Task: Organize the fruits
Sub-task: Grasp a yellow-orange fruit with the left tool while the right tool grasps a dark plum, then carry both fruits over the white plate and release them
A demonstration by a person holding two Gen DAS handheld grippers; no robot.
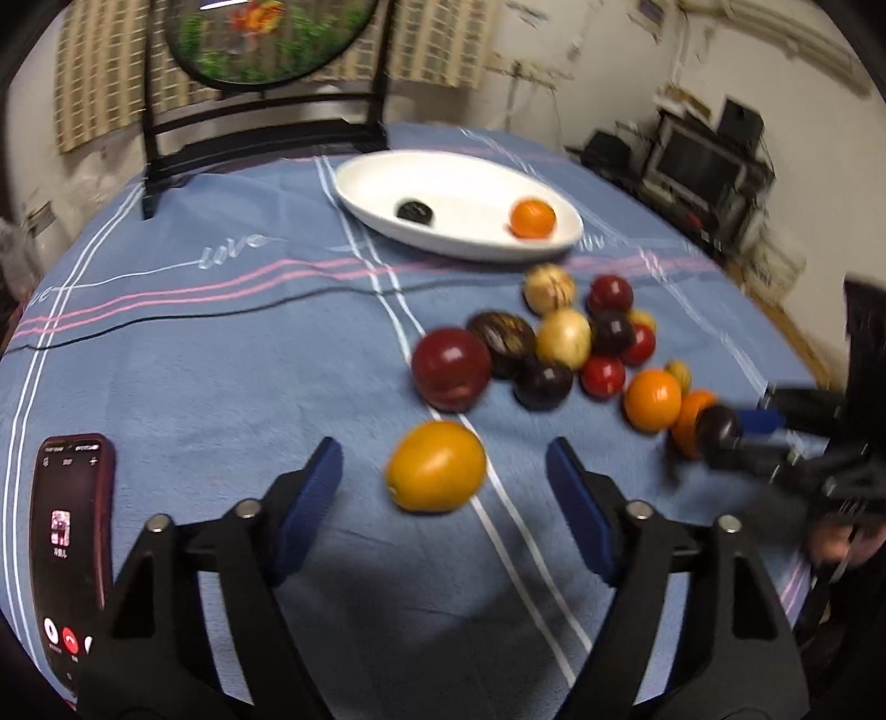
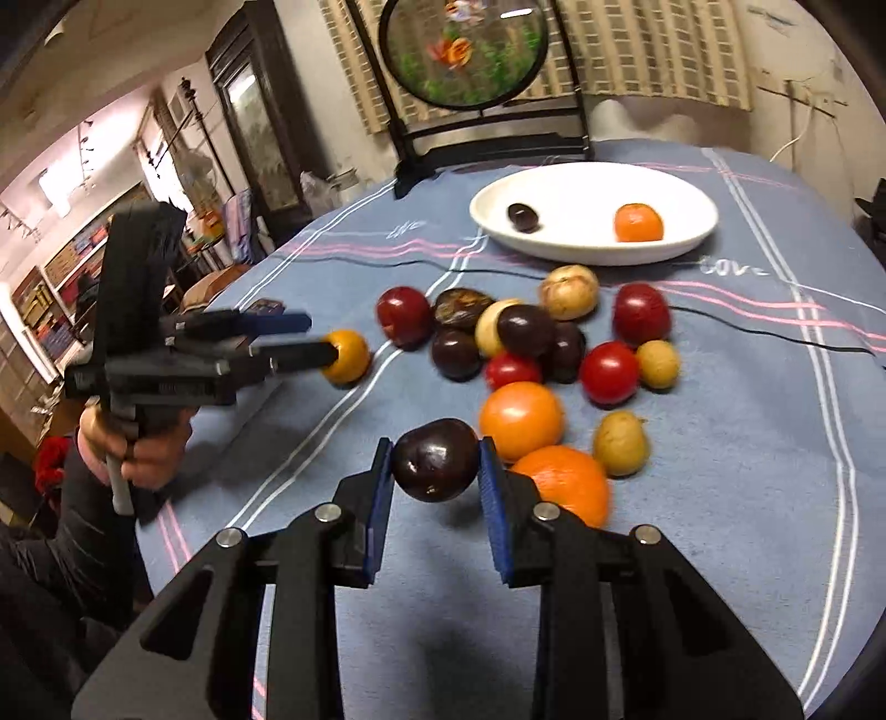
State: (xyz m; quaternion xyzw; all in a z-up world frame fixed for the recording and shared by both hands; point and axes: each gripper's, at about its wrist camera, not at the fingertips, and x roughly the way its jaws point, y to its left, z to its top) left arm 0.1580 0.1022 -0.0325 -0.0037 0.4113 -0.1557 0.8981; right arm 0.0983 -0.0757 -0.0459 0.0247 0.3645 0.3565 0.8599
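Note:
My left gripper (image 1: 443, 471) is open, its blue pads on either side of a yellow-orange fruit (image 1: 436, 465) on the blue tablecloth; it also shows in the right wrist view (image 2: 310, 338) at that fruit (image 2: 347, 356). My right gripper (image 2: 437, 471) is shut on a dark purple plum (image 2: 436, 459), seen from the left wrist view (image 1: 719, 429). A heap of red, dark, tan and orange fruits (image 2: 531, 343) lies in the middle. A white oval dish (image 2: 592, 221) at the back holds a dark plum (image 2: 523, 217) and an orange (image 2: 638, 222).
A phone (image 1: 69, 531) with a lit call screen lies at the left near my left gripper. A black stand with a round painted panel (image 2: 462, 52) stands at the table's far edge. A thin black cable (image 2: 775, 329) runs across the cloth.

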